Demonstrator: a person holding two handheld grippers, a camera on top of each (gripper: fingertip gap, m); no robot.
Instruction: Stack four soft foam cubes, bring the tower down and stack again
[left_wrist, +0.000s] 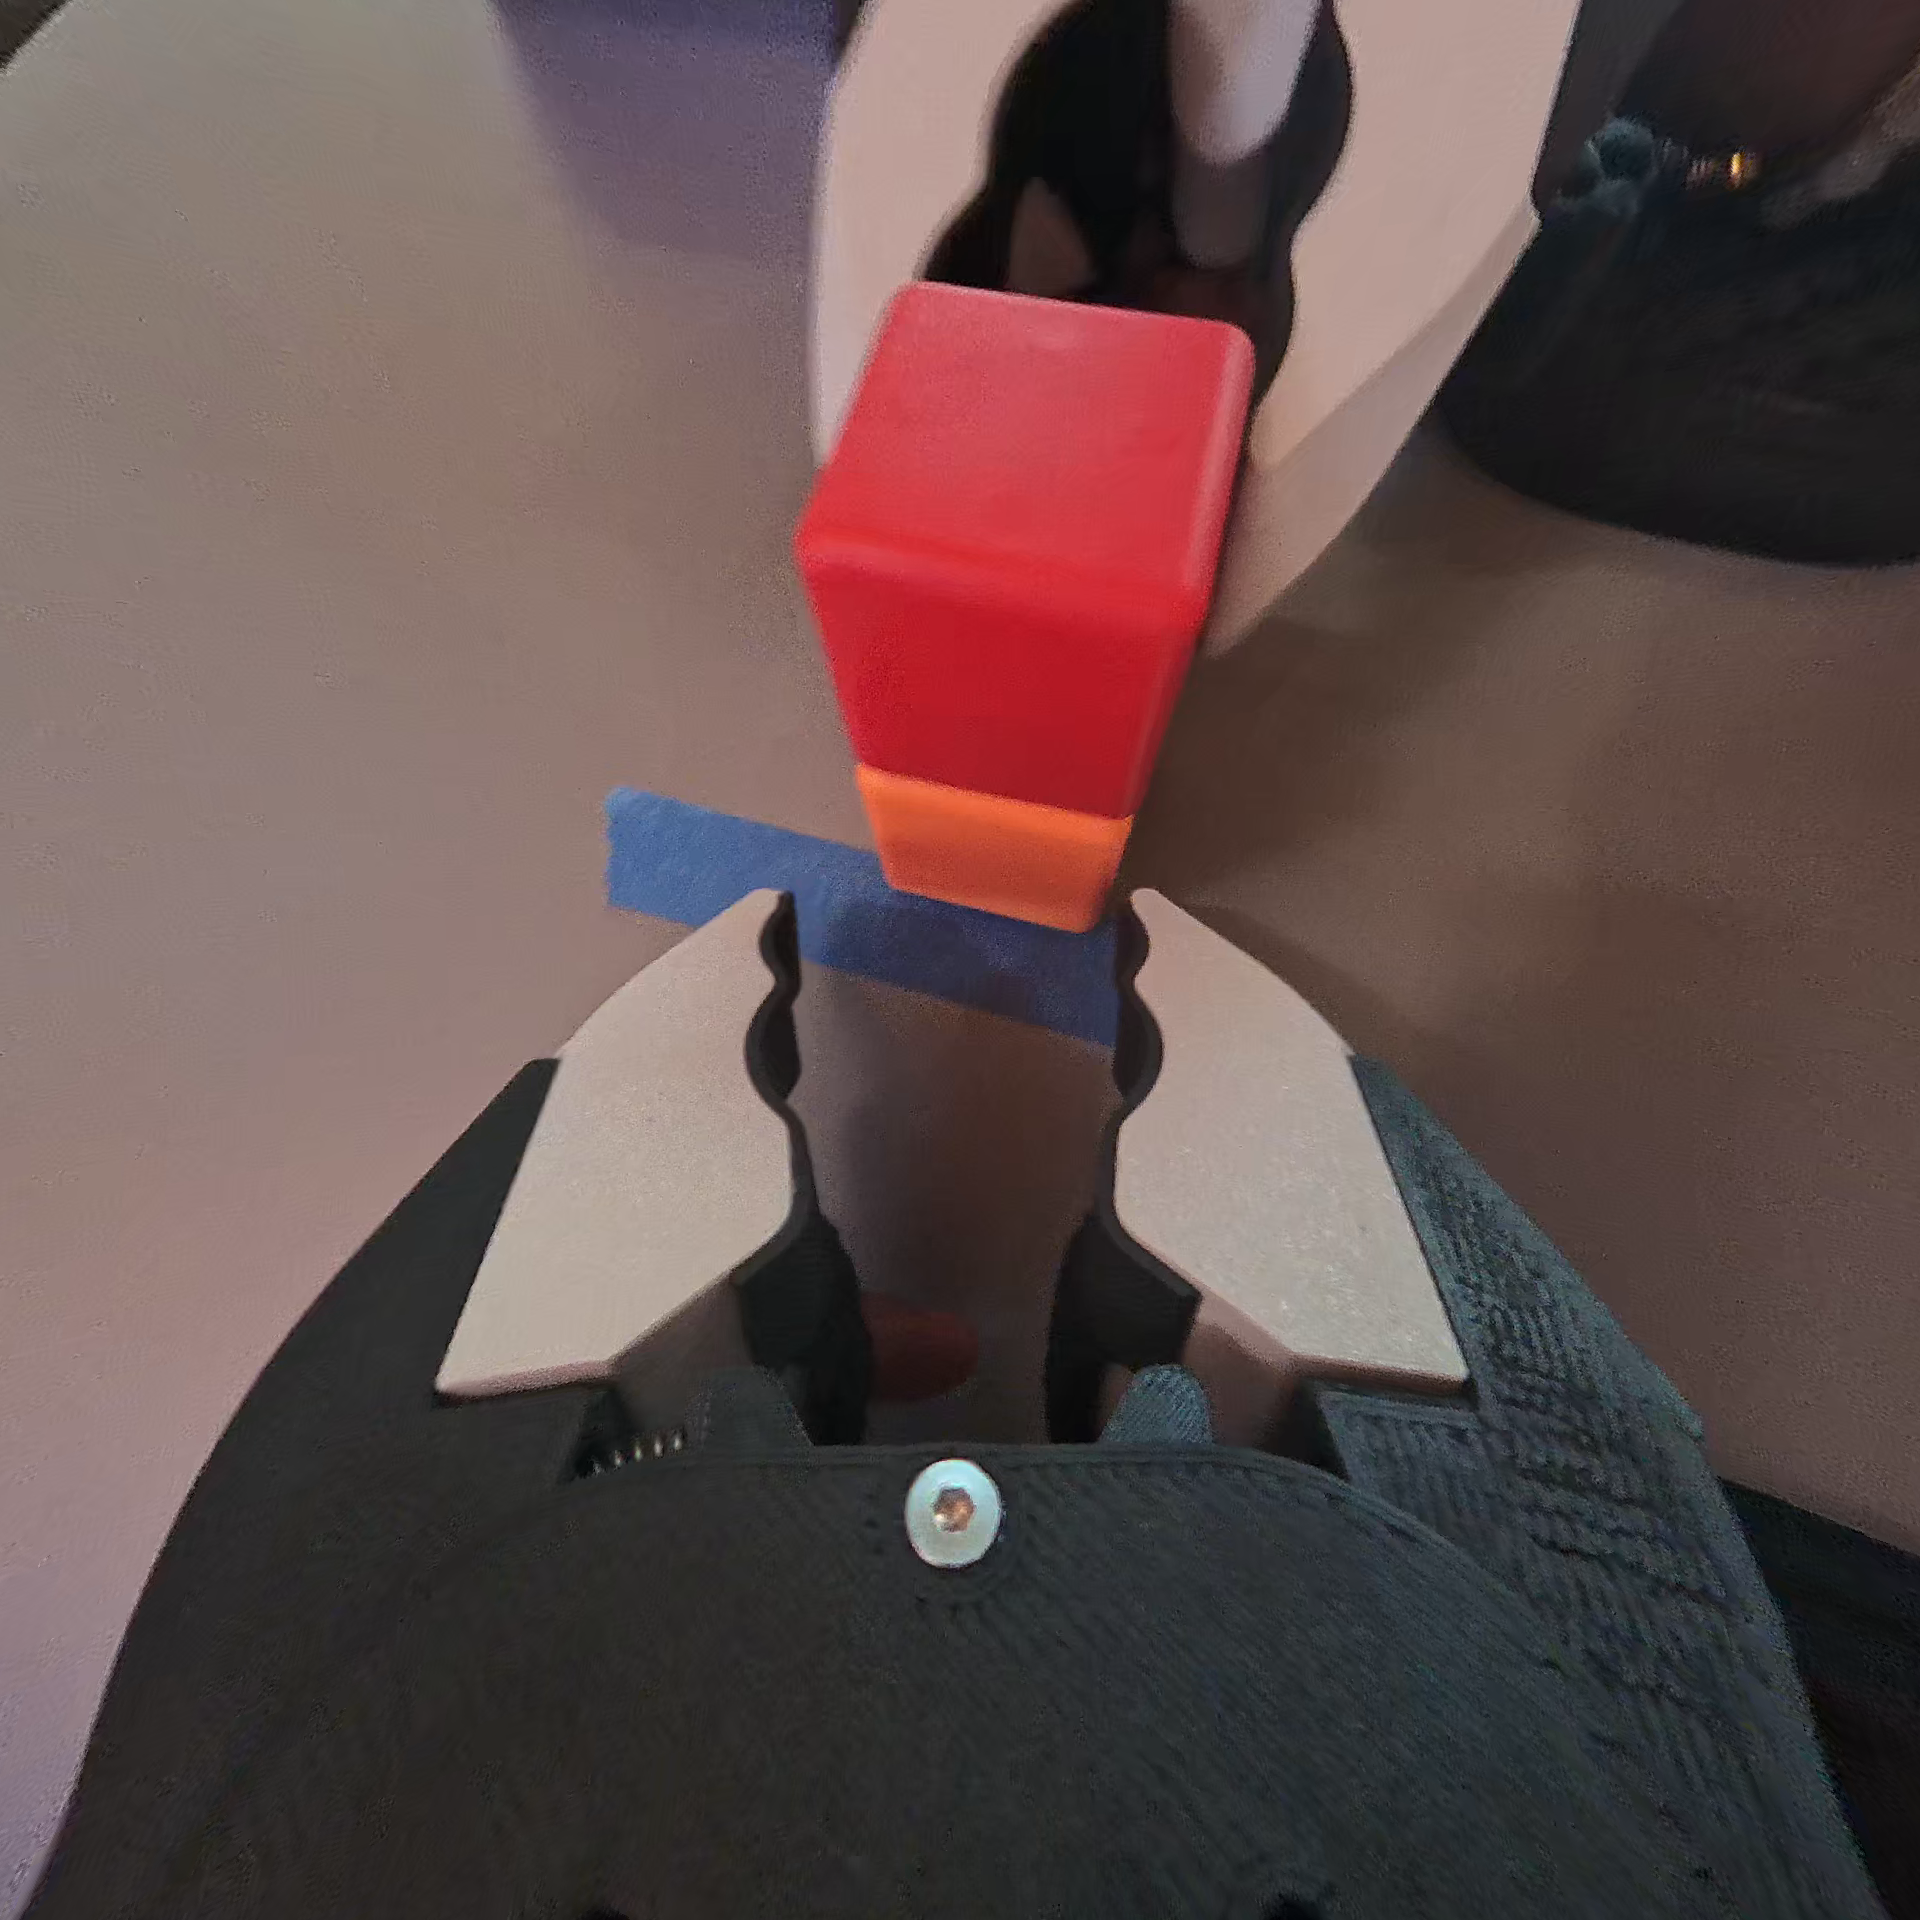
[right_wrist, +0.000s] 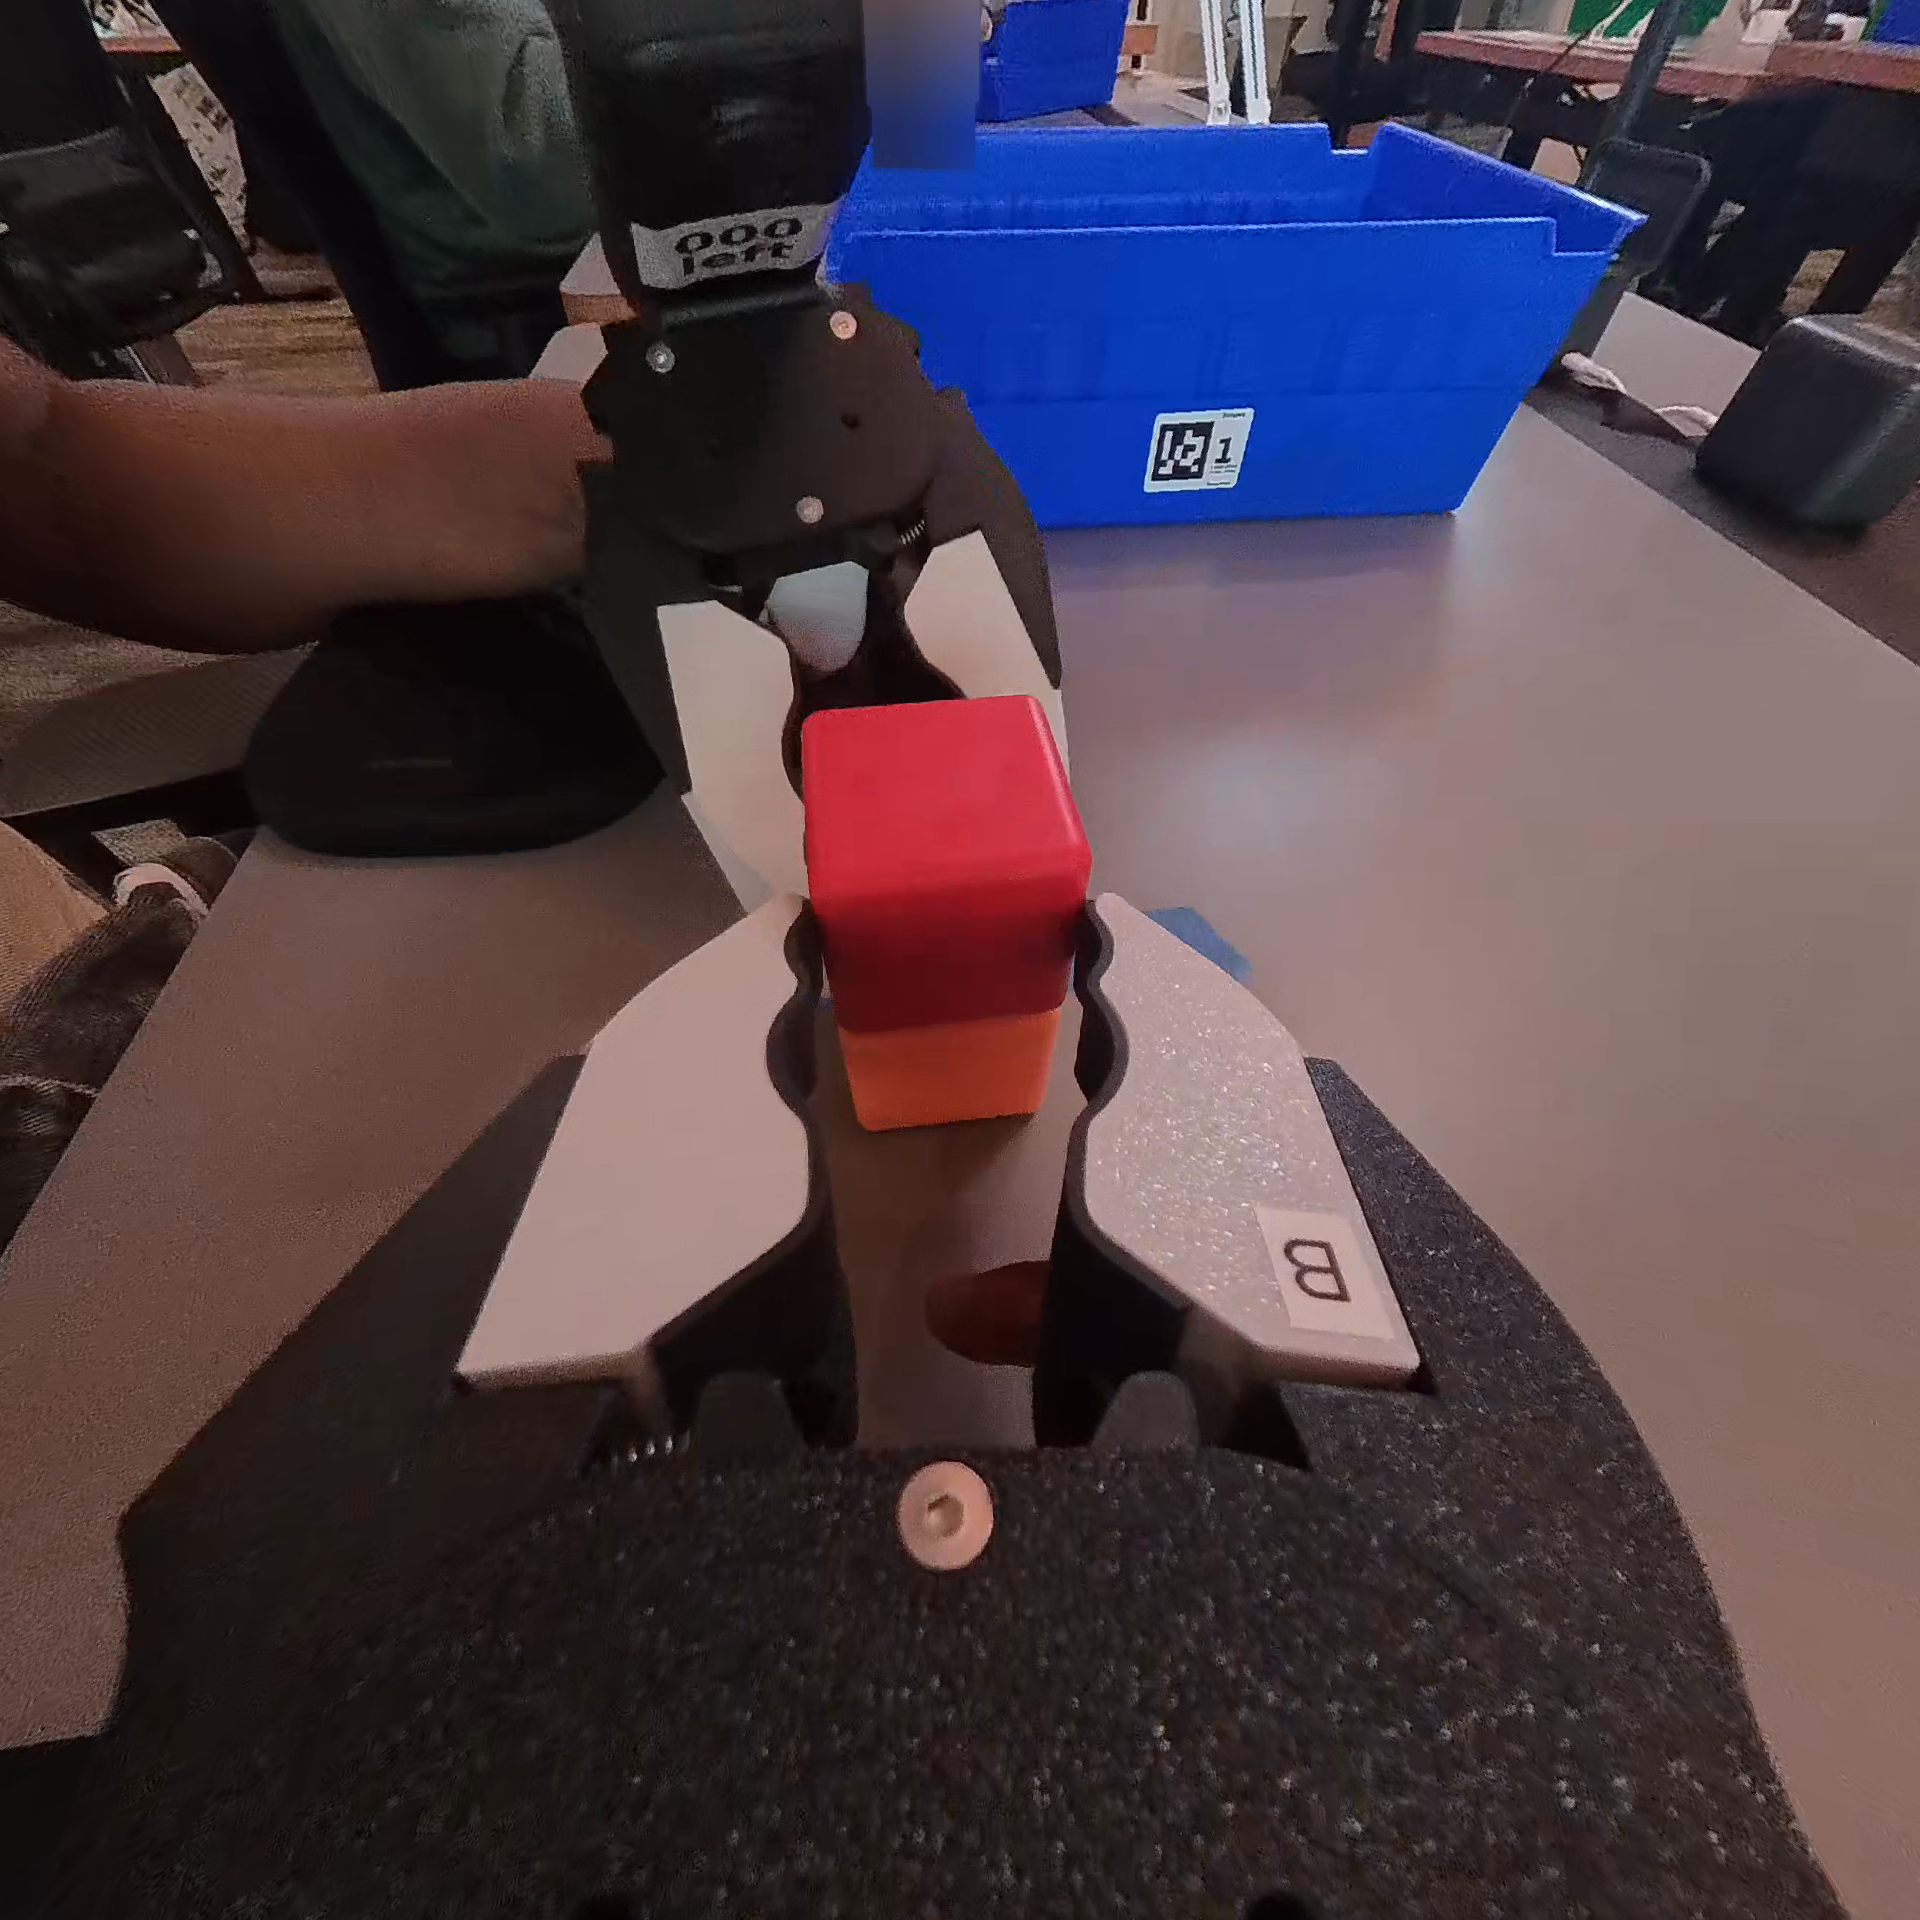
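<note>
Two cubes make the tower so far: a red cube (right_wrist: 940, 831) sitting on an orange cube (right_wrist: 951, 1070), standing on the grey counter (right_wrist: 1455, 831) over a strip of blue tape (left_wrist: 727, 862). No other cubes show in either view.

The right gripper (right_wrist: 940, 940) has its fingertips pressed against the red cube's lower sides at 9 and 3 o'clock, so it seems to be holding that cube, either just setting it down or about to lift it. The risk I see is in the release: soft foam squeezed at the sides can spring back or cling to a pad, and the red cube could twist or slide off the orange one. It already looks slightly offset from the orange cube, so a sideways tug would tip it. Lowering too hard could also squash the orange cube and skew the stack.

The left gripper (left_wrist: 956, 925) is half open and empty, low to the counter, its tips just beside the orange cube at the stack's 6 o'clock in its own view. It faces the right gripper across the tower; a nudge forward would push the base out. A person's forearm (right_wrist: 260, 499) reaches in from 9 o'clock behind it, with a blue bin (right_wrist: 1299, 343) farther back.
</note>
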